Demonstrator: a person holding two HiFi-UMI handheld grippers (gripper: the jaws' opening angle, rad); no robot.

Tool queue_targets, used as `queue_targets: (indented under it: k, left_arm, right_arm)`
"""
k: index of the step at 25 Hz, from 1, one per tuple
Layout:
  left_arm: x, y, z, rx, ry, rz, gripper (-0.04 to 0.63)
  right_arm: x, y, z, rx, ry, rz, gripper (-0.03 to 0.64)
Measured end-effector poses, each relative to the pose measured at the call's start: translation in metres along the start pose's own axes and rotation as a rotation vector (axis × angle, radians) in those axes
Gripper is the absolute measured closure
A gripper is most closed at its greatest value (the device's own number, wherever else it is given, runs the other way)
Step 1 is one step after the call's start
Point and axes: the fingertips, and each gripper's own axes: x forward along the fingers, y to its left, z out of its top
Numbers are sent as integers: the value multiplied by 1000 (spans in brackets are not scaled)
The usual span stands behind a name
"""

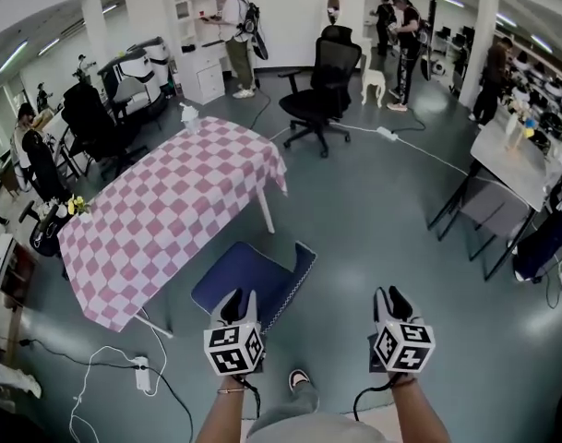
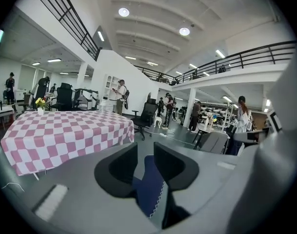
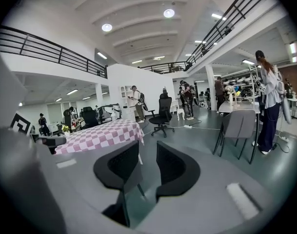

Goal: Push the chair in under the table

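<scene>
Chair [image 1: 248, 280]: blue, white zig-zag edging, stands on the floor just beside the long side of the checked bench [image 1: 170, 210], not yet under it.

Nearest, the left gripper [image 1: 236, 301] is level with the chair's near edge. Its fingers are part open. The blue chair [image 2: 148, 189] shows in the gap between them, but they don't look clamped on it. Right gripper [image 1: 392, 299] is well apart from the chair, over bare floor, fingers part open, holding nothing.

Step, as I judge it: approach, the push not begun. Next move calls for getting both grippers against the chair's near side, then shoving it straight toward the bench, square to it so the legs don't snag the cloth.

Further off: black office chair [image 1: 322, 86], people, desks.

No readable writing or brands. The marker cubes carry only black-and-white squares.
</scene>
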Motion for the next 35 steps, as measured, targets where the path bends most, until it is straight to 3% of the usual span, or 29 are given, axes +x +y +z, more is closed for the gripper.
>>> queue_targets:
  k: [7,14,19,29,35]
  left_arm:
    - [48,13,22,-35,5,47,489]
    - [46,37,26,-63,3,141,489]
    - [47,42,32,-112,-29,263,489]
    - [-1,54,19,-187,-67,452,489]
    - [-8,41,-2,-89,28,460,488]
  right_arm:
    - [70,-2,35,-11,7,54,506]
    - [113,20,39,-35,57,145,506]
    - [160,35,63,-91,70,287,506]
    - [194,99,58,-202,143,561,506]
    - [199,124,35,-372,230,813,506]
